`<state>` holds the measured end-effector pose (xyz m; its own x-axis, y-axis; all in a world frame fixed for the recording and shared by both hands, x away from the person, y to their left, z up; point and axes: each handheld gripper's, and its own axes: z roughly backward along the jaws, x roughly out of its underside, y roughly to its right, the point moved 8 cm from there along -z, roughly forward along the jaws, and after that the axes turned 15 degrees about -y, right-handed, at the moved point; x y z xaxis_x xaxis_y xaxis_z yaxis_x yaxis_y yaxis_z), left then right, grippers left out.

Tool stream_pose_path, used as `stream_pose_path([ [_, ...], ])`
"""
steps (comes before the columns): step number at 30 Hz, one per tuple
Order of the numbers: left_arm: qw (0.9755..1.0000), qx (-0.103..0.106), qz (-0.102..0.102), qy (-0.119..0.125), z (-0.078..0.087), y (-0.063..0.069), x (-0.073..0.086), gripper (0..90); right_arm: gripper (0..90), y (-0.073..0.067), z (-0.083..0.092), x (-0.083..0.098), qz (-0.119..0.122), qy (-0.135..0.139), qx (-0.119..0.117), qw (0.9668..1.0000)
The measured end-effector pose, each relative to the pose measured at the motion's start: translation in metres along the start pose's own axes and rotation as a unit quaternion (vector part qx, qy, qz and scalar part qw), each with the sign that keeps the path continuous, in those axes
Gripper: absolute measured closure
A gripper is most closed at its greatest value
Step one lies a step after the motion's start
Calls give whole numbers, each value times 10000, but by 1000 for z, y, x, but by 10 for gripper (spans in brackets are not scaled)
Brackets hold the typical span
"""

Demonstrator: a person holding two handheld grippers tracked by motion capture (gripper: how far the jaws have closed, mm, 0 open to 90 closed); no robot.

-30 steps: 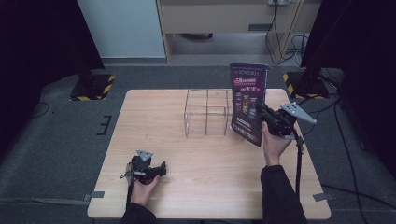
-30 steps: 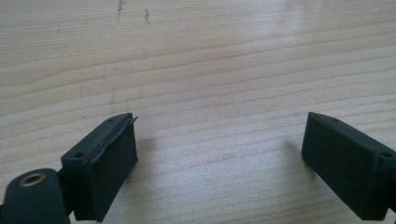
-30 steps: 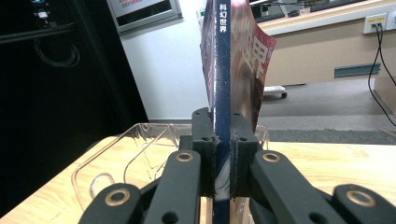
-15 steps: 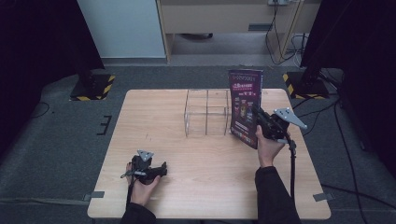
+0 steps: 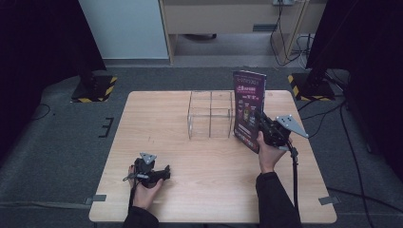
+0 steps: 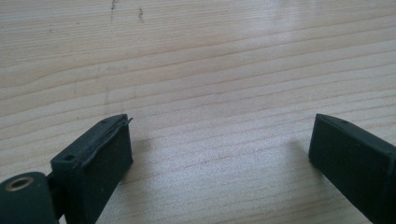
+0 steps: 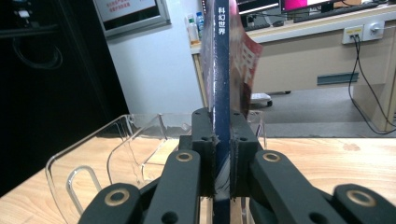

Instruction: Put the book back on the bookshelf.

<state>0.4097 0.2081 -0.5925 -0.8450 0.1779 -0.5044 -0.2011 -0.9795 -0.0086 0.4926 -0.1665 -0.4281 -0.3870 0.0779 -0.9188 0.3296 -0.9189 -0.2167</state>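
1. The right gripper (image 7: 222,154) has its fingers clamped on a magazine (image 5: 248,110) (standing tall); a clear holder (image 5: 211,114) sits just beside it.
2. The left gripper (image 6: 219,154) rests on the counter (image 5: 199,156); its fingers are wide apart.

Thin dark purple magazine (image 5: 248,110) stands upright, just right of the clear acrylic divided rack (image 5: 211,114) mid-table.
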Motion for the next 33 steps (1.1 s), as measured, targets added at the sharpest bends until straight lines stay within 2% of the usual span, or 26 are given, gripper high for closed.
stream_pose_path([
  [4, 10000, -1, 0, 0, 0, 0, 0, 51, 842, -1, 1, 6, 18, -75, 79, 9999],
  [9, 10000, -1, 0, -1, 0, 0, 0, 51, 841, -4, 2, 13, 28, -116, 44, 9999],
  [11, 10000, -2, 1, -1, 0, 0, 0, 51, 840, -5, 4, 15, 106, -144, 65, 9998],
  [15, 10000, -6, 0, -16, 0, 0, 0, 48, 839, -3, 8, 19, 70, -266, 64, 9996],
  [19, 10000, 6, -6, -36, -1, 0, 0, 31, 837, 1, 13, 21, 43, -464, 25, 9989],
  [25, 10000, 34, -11, -57, -1, 0, 0, 13, 833, 3, 22, 27, 152, -794, -22, 9967],
  [33, 10000, 39, -1, -74, -1, 0, 0, 4, 828, 4, 37, 41, 206, -1210, -175, 9923],
])
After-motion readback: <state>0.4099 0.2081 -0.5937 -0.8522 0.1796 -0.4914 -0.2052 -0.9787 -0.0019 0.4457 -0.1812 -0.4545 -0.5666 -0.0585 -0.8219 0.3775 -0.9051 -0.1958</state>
